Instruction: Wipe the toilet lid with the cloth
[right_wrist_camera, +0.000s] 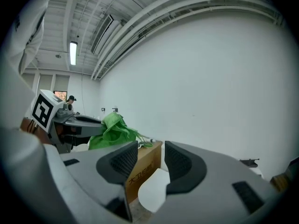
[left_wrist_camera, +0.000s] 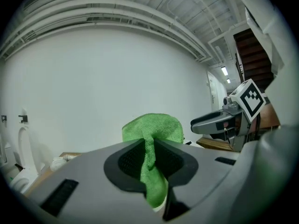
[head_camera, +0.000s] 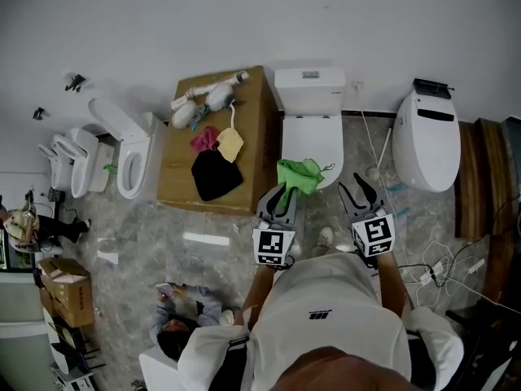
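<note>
While marbled grey floor (head_camera: 163, 235) is seen low in the frame, the green cloth (head_camera: 299, 174) is pinched by the left gripper (head_camera: 282, 192) at the closed toilet lid's (head_camera: 312, 137) near edge. The right gripper (head_camera: 352, 187) is held spread and empty. A wooden box (head_camera: 175, 169) and a white wall (head_camera: 244, 23) are seen beyond.

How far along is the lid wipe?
Done: the green cloth is picked up, pinched between the jaws of the left gripper.
In hand: the cloth is held over the front end of the closed toilet lid; the pictures don't show it pressed to the lid. The right gripper is open and empty.
Left: the wiping itself, which apparently hasn't begun.
</note>
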`<act>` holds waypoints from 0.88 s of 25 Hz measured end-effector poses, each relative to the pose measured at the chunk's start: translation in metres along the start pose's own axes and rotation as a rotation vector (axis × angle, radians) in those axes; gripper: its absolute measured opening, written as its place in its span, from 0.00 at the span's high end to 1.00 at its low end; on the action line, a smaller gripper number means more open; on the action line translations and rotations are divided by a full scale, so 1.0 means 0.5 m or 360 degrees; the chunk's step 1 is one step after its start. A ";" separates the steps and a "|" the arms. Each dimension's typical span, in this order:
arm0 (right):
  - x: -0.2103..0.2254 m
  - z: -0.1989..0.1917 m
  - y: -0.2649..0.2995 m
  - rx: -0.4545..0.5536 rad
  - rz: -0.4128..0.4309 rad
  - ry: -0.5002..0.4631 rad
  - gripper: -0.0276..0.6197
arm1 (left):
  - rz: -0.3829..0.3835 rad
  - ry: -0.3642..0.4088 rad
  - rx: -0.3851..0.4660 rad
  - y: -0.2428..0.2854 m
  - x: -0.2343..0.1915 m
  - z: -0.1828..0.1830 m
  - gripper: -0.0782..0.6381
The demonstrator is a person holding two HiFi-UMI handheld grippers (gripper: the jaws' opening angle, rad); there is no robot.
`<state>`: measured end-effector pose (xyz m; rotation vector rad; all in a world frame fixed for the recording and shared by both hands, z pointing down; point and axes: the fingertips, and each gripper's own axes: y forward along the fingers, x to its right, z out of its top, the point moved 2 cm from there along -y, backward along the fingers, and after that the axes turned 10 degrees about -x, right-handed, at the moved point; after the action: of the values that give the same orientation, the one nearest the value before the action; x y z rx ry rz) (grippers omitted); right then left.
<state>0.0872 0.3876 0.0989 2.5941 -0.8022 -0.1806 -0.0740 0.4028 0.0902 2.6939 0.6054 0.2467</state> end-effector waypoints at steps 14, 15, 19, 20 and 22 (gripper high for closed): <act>0.157 0.017 0.086 0.0034 0.0012 0.0047 0.66 | 0.0029 0.0013 -0.0007 0.162 -0.003 0.058 0.79; 0.163 0.018 0.091 0.0034 0.0010 0.0049 0.66 | 0.0032 0.0011 -0.0008 0.169 -0.006 0.059 0.79; 0.181 0.028 0.112 0.0037 0.0014 0.0043 0.66 | 0.0043 -0.0009 -0.0005 0.194 -0.024 0.062 0.79; 0.185 0.031 0.117 0.0036 0.0015 0.0041 0.66 | 0.0043 -0.0014 -0.0005 0.200 -0.028 0.063 0.79; 0.195 0.034 0.130 0.0027 0.0010 0.0041 0.66 | 0.0037 -0.0017 -0.0002 0.216 -0.036 0.065 0.79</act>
<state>0.1306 0.2780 0.1112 2.6039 -0.8064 -0.1387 -0.0413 0.2940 0.1006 2.7004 0.5709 0.2385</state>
